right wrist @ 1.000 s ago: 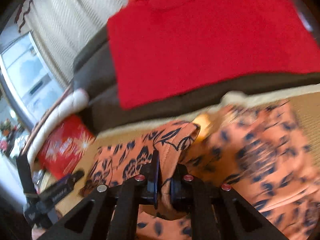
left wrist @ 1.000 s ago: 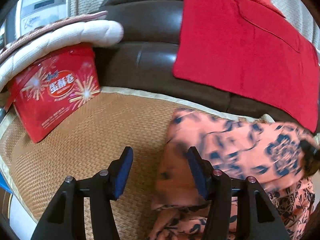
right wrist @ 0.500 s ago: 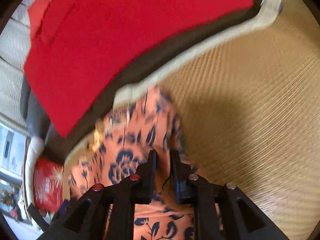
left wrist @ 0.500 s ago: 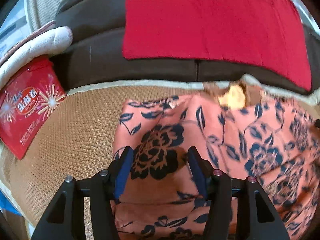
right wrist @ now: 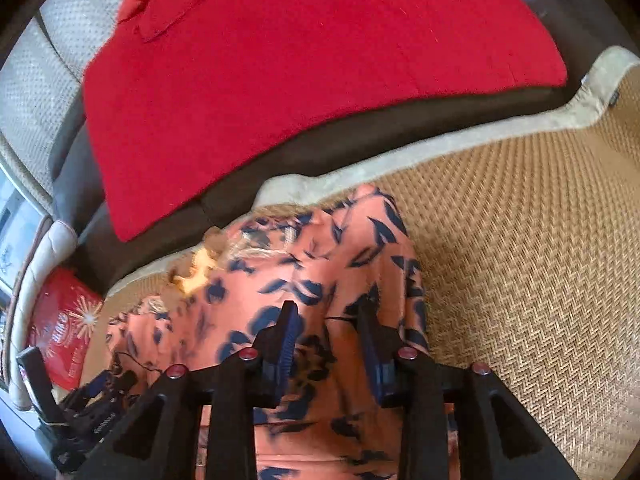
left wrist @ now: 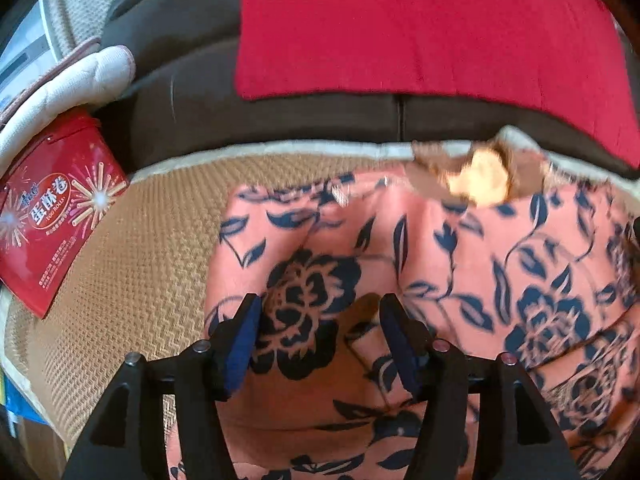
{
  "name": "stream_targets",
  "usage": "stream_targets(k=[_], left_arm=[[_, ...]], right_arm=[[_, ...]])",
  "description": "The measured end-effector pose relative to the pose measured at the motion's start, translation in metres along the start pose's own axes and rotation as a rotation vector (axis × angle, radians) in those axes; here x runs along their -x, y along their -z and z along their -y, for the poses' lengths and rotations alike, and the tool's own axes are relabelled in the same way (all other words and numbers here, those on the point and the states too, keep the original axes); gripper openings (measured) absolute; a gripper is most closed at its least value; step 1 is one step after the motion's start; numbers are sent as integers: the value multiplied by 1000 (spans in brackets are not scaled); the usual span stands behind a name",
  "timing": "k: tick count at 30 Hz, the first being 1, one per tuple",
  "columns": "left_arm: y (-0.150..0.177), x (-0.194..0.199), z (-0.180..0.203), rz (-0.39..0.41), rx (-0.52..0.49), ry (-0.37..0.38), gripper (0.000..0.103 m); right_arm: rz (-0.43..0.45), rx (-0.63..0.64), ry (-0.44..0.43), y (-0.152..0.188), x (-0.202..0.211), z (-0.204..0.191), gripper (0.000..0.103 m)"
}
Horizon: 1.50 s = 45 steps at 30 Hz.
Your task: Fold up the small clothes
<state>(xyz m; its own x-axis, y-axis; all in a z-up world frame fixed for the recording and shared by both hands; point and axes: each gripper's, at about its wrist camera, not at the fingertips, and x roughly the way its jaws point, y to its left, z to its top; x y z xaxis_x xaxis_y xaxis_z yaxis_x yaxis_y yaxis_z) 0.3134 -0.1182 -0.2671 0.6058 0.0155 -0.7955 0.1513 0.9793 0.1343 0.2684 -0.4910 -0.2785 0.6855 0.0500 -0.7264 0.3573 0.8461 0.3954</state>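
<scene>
Now that the right gripper [right wrist: 328,332] has let go, the floral garment [left wrist: 440,272] lies on the woven mat [left wrist: 132,280].
Right fingers, pinched a second ago, stand wide; left gripper [left wrist: 318,336] wide too, garment's edge at 12 o'clock: next fold due.

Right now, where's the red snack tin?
Far left in both wrist views: the red snack tin leans by the white cushion, on the woven mat, left of the floral garment.

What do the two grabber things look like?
Both look alike. The left gripper and right gripper are black plastic with triangle cut-outs. The finger pads are dark blue. Screws are silver on the left, red on the right.
</scene>
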Motion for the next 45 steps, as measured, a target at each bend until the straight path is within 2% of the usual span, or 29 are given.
stream_targets(k=[2, 3, 4, 6, 7, 8, 10, 12, 14, 16, 17, 18, 19, 20, 21, 23, 26, 28, 32, 36, 41, 45], left_arm=[[-6, 2, 3, 43, -7, 3, 65], [-8, -1, 5, 43, -15, -13, 71], [-10, -8, 7, 26, -23, -32, 73], [-13, -36, 13, -65, -44, -57, 75], [-14, -40, 13, -74, -35, -49, 77], [-16, -39, 12, -67, -20, -46, 77], [-20, -30, 10, -63, -4, -7, 76], [-21, -16, 5, -23, 8, 13, 76], [-16, -5, 5, 8, -13, -11, 76], [-6, -1, 6, 3, -43, -29, 77], [2, -7, 7, -33, -66, -42, 77], [9, -10, 6, -64, -75, -49, 77], [14, -10, 3, -74, -72, -45, 77], [18, -2, -1, -57, -62, -31, 77], [20, 5, -4, -39, -55, -23, 77], [25, 29, -17, 25, -31, -9, 77], [52, 64, -46, 94, 23, -21, 77], [78, 80, -67, 106, 70, -14, 78], [132, 106, -96, 96, 152, 24, 78], [185, 118, -112, 99, 172, 38, 80], [226, 111, -116, 1, 226, 104, 80], [244, 98, -110, -87, 267, 161, 80]], right_arm=[[73, 23, -52, -2, 8, -10, 35], [87, 37, -55, -3, 8, -16, 35], [76, 42, -54, -2, -1, -25, 35], [-72, 40, -35, 5, -34, -32, 35], [-118, 39, -7, 9, -46, -33, 34], [-85, 67, 17, 11, -45, -38, 34], [-76, 104, 25, 10, -34, -49, 35], [-48, 105, -59, 11, -15, -59, 35], [-46, 149, -81, 18, -6, -73, 35], [-114, 205, -63, 32, -10, -79, 63], [-182, 223, -30, 41, -19, -76, 73], [-195, 234, -8, 47, -21, -76, 71], [-156, 259, 3, 51, -15, -78, 71], [-133, 281, 18, 52, -4, -82, 71], [-106, 283, -6, 53, 11, -83, 71], [-39, 265, -81, 53, 38, -77, 73], [39, 251, -106, 61, 77, -66, 73], [80, 227, -114, 66, 103, -52, 73], [99, 174, -87, 91, 136, -12, 73], [65, 133, -38, 122, 162, 29, 73], [-3, 74, 12, 151, 176, 67, 73], [-117, 29, 41, 168, 164, 88, 73]])
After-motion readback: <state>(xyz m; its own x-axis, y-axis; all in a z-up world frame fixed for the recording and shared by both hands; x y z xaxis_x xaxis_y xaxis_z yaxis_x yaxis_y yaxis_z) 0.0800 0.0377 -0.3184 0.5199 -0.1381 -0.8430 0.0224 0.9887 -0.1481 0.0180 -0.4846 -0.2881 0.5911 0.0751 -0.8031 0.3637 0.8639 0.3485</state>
